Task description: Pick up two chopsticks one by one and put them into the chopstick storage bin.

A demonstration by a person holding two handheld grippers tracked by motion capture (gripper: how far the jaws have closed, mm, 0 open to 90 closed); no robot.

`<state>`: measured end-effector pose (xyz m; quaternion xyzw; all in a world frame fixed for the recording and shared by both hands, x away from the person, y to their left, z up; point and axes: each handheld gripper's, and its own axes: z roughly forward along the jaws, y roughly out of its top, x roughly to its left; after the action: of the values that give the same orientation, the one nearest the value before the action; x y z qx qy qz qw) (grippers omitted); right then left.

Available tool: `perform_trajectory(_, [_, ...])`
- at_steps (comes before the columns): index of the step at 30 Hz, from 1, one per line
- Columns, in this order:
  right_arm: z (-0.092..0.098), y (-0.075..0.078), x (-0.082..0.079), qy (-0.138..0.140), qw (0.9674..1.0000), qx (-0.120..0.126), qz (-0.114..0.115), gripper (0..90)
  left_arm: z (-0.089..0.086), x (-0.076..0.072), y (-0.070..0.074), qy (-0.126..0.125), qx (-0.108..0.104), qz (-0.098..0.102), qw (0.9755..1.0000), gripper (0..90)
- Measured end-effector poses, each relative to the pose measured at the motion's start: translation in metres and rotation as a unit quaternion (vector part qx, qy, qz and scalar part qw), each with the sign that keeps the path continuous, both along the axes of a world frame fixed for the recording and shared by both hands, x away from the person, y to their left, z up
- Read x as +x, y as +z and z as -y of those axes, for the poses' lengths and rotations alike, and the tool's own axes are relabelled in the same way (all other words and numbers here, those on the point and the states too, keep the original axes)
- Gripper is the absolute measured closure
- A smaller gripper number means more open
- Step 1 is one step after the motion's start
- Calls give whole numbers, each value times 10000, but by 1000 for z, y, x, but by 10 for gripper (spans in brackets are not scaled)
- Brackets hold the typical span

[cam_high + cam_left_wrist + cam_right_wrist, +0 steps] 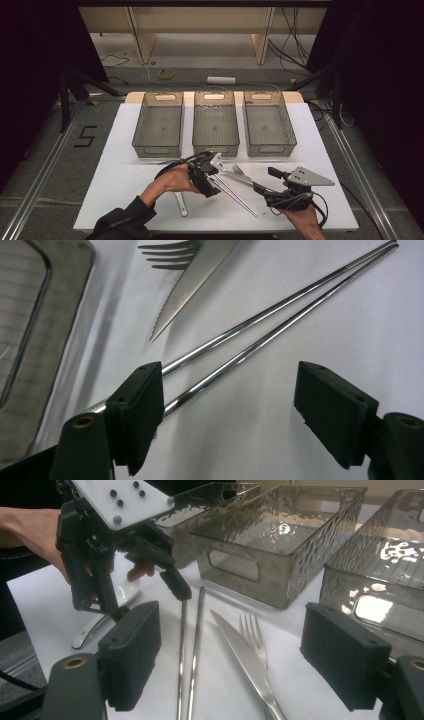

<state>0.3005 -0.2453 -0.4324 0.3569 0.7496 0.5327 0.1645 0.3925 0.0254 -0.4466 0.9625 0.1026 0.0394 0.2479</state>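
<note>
3 grey bins [215, 122] stand in a row at the far side of the white table [125, 175], and all 3 look bare inside, so by my reckoning nothing is sorted yet. Near the middle bin's front wall lies the cutlery: 2 steel chopsticks [235, 194], a knife [240, 178] and a fork [236, 169], with a spoon [181, 204] off to the chopsticks' left, partly under my left forearm.

I hold my left gripper [210, 180] low over the chopsticks' upper ends, its jaws spread wide; in its own view both sticks run under the left-hand jaw, not between the 2. My right gripper [262, 191] sits just right of the chopsticks, jaws spread too, pinching nothing.

Judging by this, every piece still waits to be lifted; the chopsticks seem first.
</note>
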Motion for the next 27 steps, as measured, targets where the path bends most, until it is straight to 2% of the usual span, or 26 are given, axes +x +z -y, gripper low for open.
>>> perform_trajectory(4, [0,0,0,3,10000,4,-11,249,6,3,-4,-170,224,5,9996,286])
perform_trajectory(8, [1,0,0,11,10000,-5,-18,249,8,6,-7,-246,324,-71,9991,301])
perform_trajectory(11, [0,-1,0,16,10000,-11,-26,249,8,7,-10,-287,443,-45,9986,304])
perform_trajectory(22, [-1,-2,1,39,10000,-46,-64,249,13,10,-16,-340,707,-35,9969,331])
perform_trajectory(27, [-1,-2,1,35,10000,-52,-72,249,16,12,-17,-417,817,-102,9957,349])
